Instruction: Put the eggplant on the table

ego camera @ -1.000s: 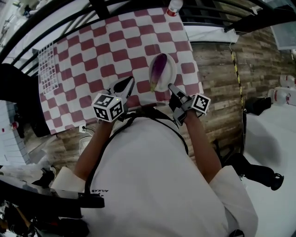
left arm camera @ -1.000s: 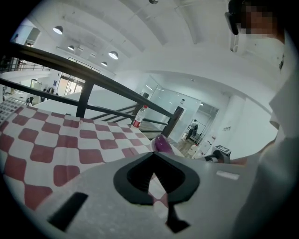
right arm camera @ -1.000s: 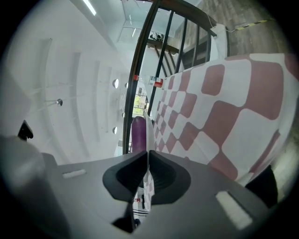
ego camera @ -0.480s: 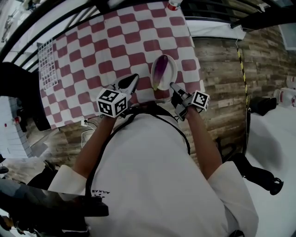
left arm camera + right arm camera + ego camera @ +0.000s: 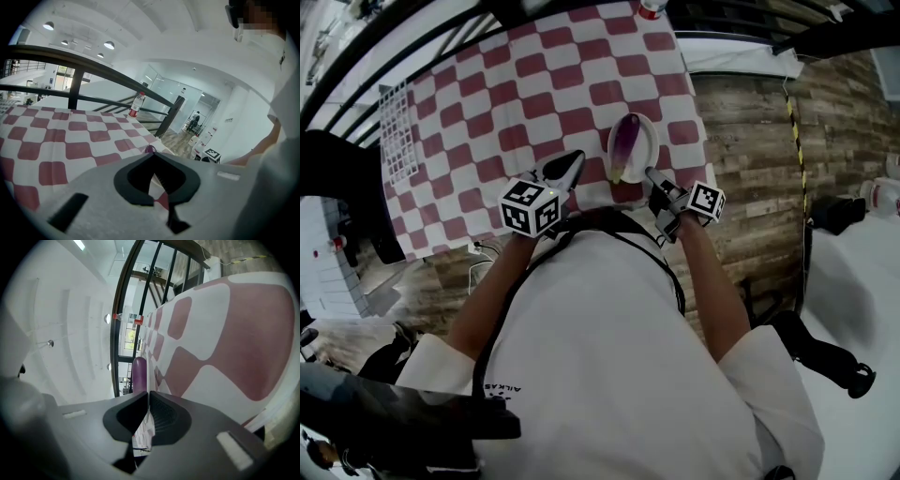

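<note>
A purple eggplant [image 5: 625, 141] lies on a small white plate [image 5: 650, 141] near the front right corner of the red-and-white checked table [image 5: 487, 103]. My right gripper [image 5: 649, 174] is shut on the plate's near rim. In the right gripper view the thin rim [image 5: 149, 380] runs between the jaws, with the eggplant [image 5: 139, 373] just beyond. I cannot tell whether the plate rests on the cloth. My left gripper [image 5: 577, 157] hovers just left of the plate, shut and empty. Past its tips [image 5: 152, 157] the eggplant's end [image 5: 150, 149] peeks out.
A water bottle [image 5: 652, 7] with a red label stands at the table's far edge, also visible in the left gripper view [image 5: 135, 104]. A black railing [image 5: 93, 65] runs behind the table. A printed grid sheet [image 5: 397, 131] lies at the left. Wooden floor [image 5: 750, 141] is at the right.
Both grippers have edged forward over the table's near edge. The right one has sunk a little with the plate and eggplant, its grip unchanged.
</note>
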